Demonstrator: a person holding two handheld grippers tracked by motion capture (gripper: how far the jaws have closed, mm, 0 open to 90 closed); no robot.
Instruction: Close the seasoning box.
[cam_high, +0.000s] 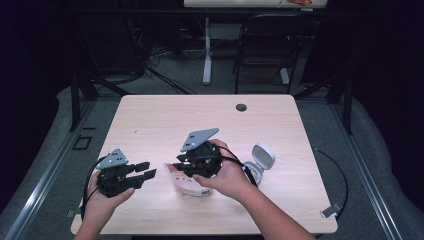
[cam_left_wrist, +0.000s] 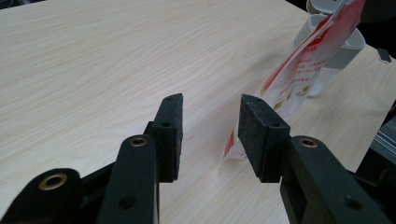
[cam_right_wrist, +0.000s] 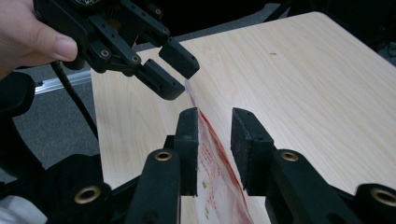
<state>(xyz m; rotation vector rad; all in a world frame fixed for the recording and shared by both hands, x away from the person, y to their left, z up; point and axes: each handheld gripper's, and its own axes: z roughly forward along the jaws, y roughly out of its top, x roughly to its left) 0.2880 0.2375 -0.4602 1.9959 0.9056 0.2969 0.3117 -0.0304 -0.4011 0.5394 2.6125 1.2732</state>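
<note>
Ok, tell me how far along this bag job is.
Done: the plastic bag is up off the table, its edge between the right gripper's open jaws. In hand: the left gripper, open, nears its end. Left: closing on it; the white container waits untouched.

Red print is seen on the clear plastic pouch (cam_left_wrist: 306, 65), in lines of small characters beside a broad red band, but it is too small and blurred to be read. Red marks are seen on it again in the right gripper view, likewise unreadable.
</note>
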